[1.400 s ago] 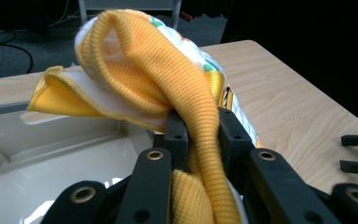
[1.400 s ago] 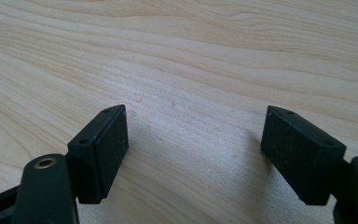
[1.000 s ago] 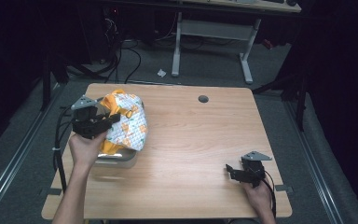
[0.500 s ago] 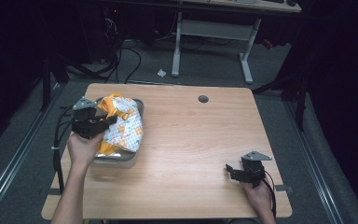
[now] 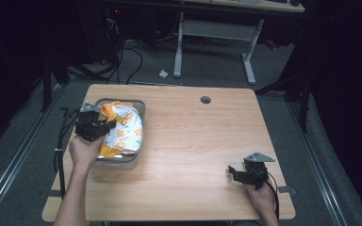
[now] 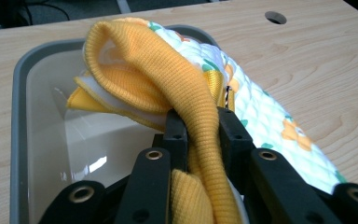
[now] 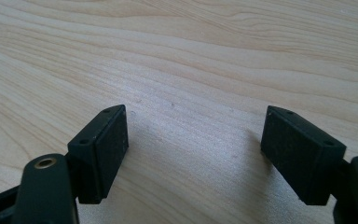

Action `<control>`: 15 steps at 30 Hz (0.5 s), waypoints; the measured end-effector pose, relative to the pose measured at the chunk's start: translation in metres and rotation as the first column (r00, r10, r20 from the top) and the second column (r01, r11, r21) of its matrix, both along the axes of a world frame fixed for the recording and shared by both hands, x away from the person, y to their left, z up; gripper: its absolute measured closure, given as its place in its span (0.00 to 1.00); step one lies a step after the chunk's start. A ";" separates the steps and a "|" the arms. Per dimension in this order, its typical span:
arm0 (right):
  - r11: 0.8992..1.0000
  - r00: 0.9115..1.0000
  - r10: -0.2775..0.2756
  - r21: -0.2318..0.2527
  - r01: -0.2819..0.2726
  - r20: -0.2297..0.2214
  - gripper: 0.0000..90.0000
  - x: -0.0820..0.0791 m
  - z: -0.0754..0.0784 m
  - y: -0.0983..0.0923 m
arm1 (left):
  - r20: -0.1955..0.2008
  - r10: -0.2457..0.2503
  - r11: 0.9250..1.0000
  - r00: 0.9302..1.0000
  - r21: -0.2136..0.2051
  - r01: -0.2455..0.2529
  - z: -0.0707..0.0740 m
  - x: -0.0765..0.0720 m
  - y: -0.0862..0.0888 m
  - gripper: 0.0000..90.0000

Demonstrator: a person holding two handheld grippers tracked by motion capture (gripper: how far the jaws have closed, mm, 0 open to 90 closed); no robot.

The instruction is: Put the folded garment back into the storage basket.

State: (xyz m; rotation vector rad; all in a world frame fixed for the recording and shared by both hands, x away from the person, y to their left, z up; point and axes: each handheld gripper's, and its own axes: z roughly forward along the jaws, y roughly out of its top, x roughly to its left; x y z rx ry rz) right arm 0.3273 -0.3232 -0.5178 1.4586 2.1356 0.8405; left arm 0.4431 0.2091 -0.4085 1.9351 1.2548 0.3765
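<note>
Jaws clamped on the yellow ribbed hem of a quilted garment (image 6: 200,121) as the left gripper (image 6: 200,128) holds it at a grey tub (image 6: 21,93)

The left gripper's (image 5: 104,126) pads pinch a fold of the yellow knit, and the white, orange-patterned garment (image 5: 125,132) lies bunched in the grey tub (image 5: 139,107), spilling over its right rim, at the left side of the wooden table (image 5: 193,136). Well apart, near the table's front right corner, the right gripper (image 7: 193,140) rests low over bare wood with its jaws spread wide and nothing between them; the high view shows it (image 5: 238,173) in the person's right hand (image 5: 260,195)
</note>
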 end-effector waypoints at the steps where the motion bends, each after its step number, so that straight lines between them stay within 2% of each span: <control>1: 1.000 1.000 0.001 -0.001 -0.001 0.001 0.26 0.000 0.000 0.000 | -0.002 0.001 1.000 1.000 -0.002 -0.001 -0.001 0.001 0.001 0.85; 7: 1.000 1.000 0.001 0.000 -0.001 0.001 0.26 0.000 0.000 0.000 | -0.022 0.013 1.000 1.000 0.001 -0.013 -0.013 0.005 0.004 0.85; 15: 1.000 1.000 -0.001 0.001 0.001 0.000 0.26 0.000 0.000 0.000 | -0.047 0.035 0.998 0.998 0.055 -0.032 -0.030 0.010 0.003 0.85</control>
